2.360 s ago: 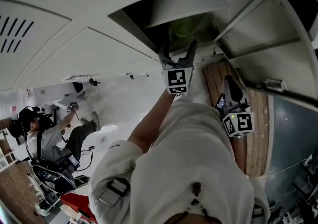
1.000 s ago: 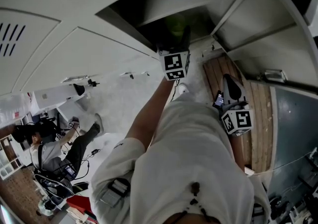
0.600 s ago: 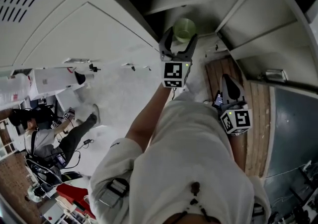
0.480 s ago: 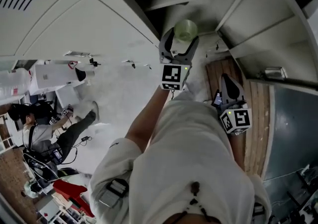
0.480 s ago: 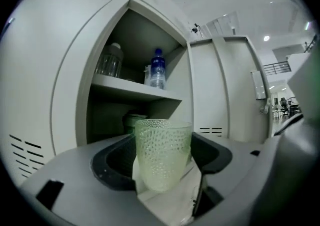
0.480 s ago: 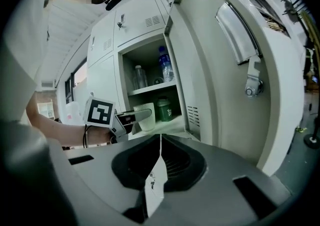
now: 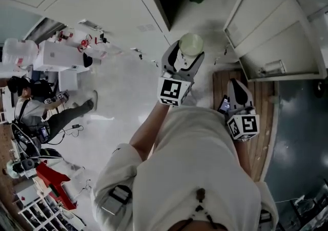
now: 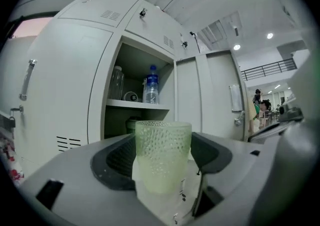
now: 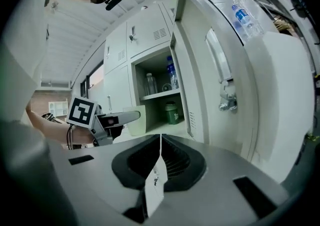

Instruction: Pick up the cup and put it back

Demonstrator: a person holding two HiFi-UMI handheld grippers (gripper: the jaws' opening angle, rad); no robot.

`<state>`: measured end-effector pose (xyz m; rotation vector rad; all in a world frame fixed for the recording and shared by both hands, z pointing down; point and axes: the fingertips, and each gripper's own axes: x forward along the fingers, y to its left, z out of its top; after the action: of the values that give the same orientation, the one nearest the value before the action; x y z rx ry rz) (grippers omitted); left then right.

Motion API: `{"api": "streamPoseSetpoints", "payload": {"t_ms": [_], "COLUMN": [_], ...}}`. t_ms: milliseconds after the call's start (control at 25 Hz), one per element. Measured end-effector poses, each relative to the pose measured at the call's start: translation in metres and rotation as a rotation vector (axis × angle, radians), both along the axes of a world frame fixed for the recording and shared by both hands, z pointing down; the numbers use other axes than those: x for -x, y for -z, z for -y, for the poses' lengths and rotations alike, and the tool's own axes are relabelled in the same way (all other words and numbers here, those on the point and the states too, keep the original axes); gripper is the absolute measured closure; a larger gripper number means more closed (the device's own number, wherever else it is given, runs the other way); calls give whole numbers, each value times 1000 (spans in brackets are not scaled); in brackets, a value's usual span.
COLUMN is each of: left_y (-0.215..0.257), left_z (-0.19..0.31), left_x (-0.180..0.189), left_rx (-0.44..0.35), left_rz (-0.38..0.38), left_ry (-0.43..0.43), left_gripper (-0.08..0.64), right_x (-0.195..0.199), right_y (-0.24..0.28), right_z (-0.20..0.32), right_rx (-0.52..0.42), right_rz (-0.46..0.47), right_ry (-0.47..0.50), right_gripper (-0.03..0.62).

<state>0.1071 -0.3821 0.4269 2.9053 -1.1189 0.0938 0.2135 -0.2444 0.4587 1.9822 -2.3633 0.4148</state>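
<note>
Open locker (image 8: 132,62) ahead; left gripper (image 7: 187,53) clamps the cup (image 8: 163,155) upright, right gripper (image 7: 236,84) closed, empty; possibly a green jar (image 9: 172,113) inside.

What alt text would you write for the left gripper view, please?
The left tongs hold a pale green, dimpled cup upright. Behind it stands an open white locker with a water bottle on its upper shelf.

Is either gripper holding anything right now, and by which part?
The left gripper holds the green dimpled cup upright, its jaws against opposite sides of the cup's wall, rim free. The right gripper is shut and empty.
</note>
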Motion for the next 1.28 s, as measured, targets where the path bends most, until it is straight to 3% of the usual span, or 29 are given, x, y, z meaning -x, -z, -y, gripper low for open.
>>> {"api": "streamPoseSetpoints", "payload": {"t_ms": [320,520,960,1280], "left_y": [8,23,21,31], "left_z": [-93,-141,-227,-254], "left_x": [9,5,37,55], "left_rx": [34,-7,-3,-23], "left_rz": [-39,-34,-53,-74], "left_ry": [27,38,126,179], "left_gripper": [218,217,218,218], "right_x": [-22,-22,16,37], "right_y": [3,-2,3,7], "right_z": [-66,-99,-129,-138], "right_rx": [-3,-4,-38,-55], "right_rz": [-5,4,-10,-29], "right_ry": [32,87,264,342], "right_gripper": [566,566,566,566]}}
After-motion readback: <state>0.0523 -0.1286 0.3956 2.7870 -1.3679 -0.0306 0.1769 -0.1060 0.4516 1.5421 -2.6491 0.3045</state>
